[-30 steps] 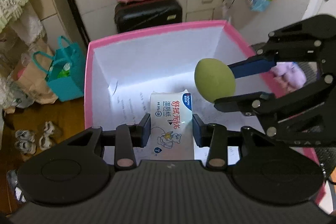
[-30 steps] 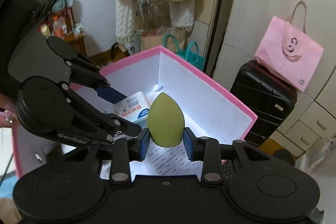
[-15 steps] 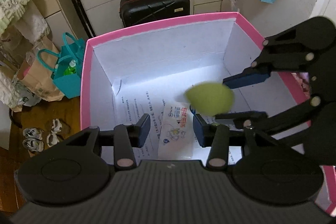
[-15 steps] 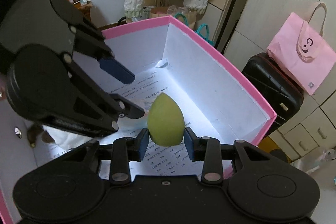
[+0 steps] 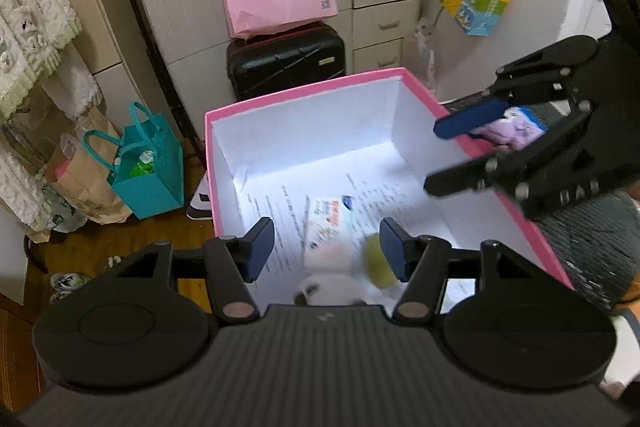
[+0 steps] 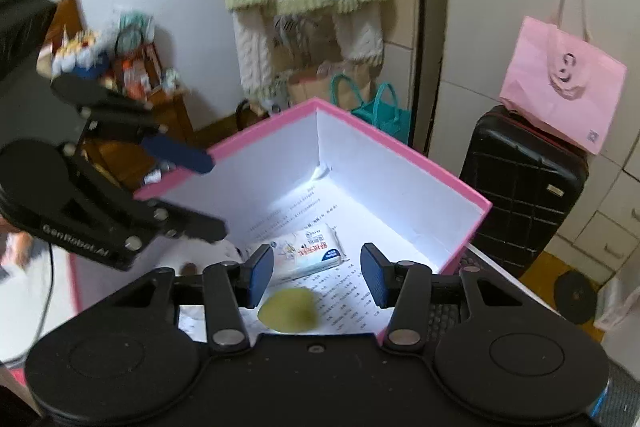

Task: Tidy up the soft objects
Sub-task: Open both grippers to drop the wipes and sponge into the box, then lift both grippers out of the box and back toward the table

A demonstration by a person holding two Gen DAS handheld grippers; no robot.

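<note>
Setting: a pink box (image 6: 400, 151) with white inner walls, open at the top, printed paper lining its floor.
Left claw (image 5: 326, 247): jaws opening, nothing between the pads; it hangs above the near end of the box.
Right claw (image 6: 316, 275): jaws opening and empty; the pads touch nothing.
Green sponge (image 6: 288, 311): egg-shaped and blurred, just below the right claw on or just above the paper; whether it has settled cannot be told.
Tissue pack (image 6: 308, 253): lies flat on the box floor, just beyond the sponge.
White plush (image 5: 334, 277): blurred, at the near end of the box beside the sponge.
Purple soft item (image 5: 516, 131): outside the box, seen past the right claw in the left view; probably not yet sorted.
Risk, sponge: rounded and light, it may bounce or roll under the plush or against a wall.
Risk, claws: they hang close together over the box, so a careless pull-back could knock them together or clip the rim and shift the box.
</note>
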